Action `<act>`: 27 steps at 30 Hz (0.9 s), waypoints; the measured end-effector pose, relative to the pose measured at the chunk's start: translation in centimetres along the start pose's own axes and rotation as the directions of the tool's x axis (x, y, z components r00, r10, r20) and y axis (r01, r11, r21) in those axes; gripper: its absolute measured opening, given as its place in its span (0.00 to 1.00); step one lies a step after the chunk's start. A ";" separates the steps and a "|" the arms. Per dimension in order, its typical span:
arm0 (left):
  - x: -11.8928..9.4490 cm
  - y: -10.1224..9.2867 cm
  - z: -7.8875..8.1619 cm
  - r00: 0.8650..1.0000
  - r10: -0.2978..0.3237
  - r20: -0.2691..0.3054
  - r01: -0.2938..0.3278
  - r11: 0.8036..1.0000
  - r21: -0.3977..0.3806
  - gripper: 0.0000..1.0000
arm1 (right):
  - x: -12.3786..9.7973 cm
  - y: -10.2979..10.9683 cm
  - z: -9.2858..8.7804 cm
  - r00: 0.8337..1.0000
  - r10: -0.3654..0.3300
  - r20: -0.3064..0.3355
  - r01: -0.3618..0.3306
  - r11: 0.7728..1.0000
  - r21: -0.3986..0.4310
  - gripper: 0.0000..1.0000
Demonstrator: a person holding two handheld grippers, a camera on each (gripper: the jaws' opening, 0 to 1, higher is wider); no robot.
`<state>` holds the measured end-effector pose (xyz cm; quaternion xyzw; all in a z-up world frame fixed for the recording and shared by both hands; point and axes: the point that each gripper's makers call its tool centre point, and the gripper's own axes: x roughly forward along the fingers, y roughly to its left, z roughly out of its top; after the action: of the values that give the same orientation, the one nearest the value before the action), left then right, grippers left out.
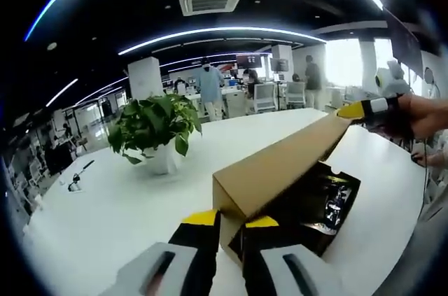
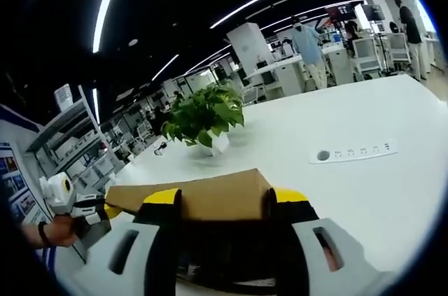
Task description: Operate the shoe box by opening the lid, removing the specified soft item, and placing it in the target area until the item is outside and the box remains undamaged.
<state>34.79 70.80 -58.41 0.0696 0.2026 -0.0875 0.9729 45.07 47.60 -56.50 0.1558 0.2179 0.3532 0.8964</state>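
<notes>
Shoe box (image 1: 294, 222): lower centre-right of the left gripper view, on the white table (image 1: 105, 198); its inside is dark, and the contents are too dim to make out.
Lid (image 1: 280, 163): brown cardboard, raised, slanting from lower centre to upper right; in the right gripper view it is a brown panel (image 2: 203, 198) at lower centre, with the box below it in shadow.
Left gripper (image 1: 231, 220): bottom centre, yellow-tipped jaws pinching the near lid corner; its bases are cut off by the frame edge. It also enters the right gripper view at lower left (image 2: 105, 210).
Right gripper (image 2: 222, 196): jaws spread, one at each side of the lid's end; whether they press it, cannot tell. Seen at upper right (image 1: 357, 109) in the left gripper view, held by a hand (image 1: 427, 115).
Potted plant (image 1: 155, 128): left of centre, well apart from the box.
Socket strip (image 2: 353, 150): right of centre, set into the table.
Background: office desks and standing people, small and blurred.
</notes>
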 end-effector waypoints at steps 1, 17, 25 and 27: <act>0.1 0.2 0.1 1.000 -0.001 0.001 0.001 1.000 -0.007 0.10 | -0.1 0.1 0.1 1.000 0.006 0.002 -0.006 1.000 -0.005 0.50; 1.7 1.6 1.4 1.000 -0.005 0.014 0.006 0.999 -0.049 0.08 | 0.4 -3.0 -0.4 0.997 -0.073 -0.032 0.069 0.993 -0.096 0.25; 2.0 2.0 1.5 1.000 -0.010 0.025 0.011 0.998 -0.063 0.08 | 1.7 -5.1 -0.2 0.988 -0.147 -0.038 0.142 0.984 -0.105 0.02; 2.1 2.1 1.6 1.000 -0.010 0.027 0.011 0.998 -0.060 0.08 | 1.8 -5.1 -0.1 0.989 -0.147 -0.033 0.142 0.984 -0.109 0.02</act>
<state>37.75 72.29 -57.65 0.0378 0.1926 -0.0874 0.9766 49.10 45.33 -59.27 0.0841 0.2278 0.3014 0.9221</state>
